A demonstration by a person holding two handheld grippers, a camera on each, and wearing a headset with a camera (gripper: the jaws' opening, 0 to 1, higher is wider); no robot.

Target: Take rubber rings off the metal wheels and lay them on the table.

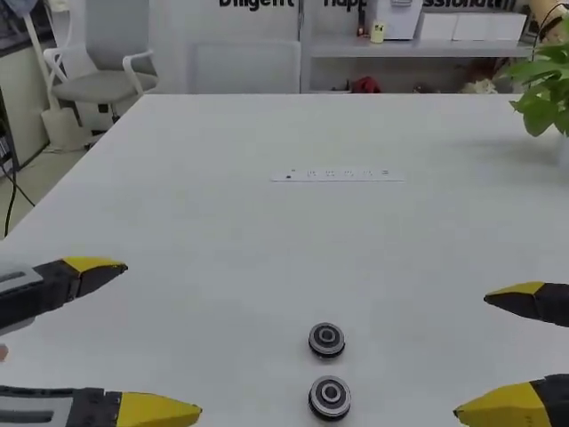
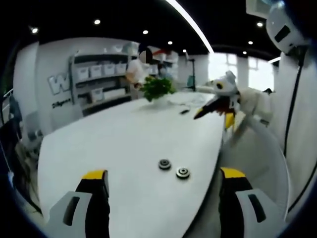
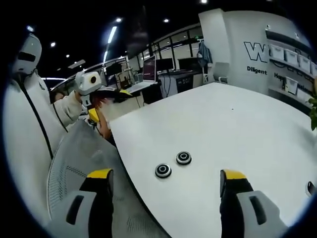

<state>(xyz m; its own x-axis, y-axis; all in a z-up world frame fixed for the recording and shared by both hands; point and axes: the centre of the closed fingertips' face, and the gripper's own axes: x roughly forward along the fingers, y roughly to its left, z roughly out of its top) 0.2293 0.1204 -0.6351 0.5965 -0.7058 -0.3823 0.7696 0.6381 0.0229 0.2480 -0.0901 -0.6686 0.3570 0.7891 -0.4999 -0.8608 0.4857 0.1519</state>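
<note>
Two metal wheels, their rubber rings still on, sit close together near the tabletop's front edge. They lie between the left claw and the right claw. Both claws gape wide and hold nothing. A plant stands well away at the far right.

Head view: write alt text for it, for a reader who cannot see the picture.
Two metal wheels with dark rubber rings on them, the far wheel and the near wheel, sit close together near the front of a white table. The left gripper and the right gripper flank them, jaws open, touching neither.
</note>
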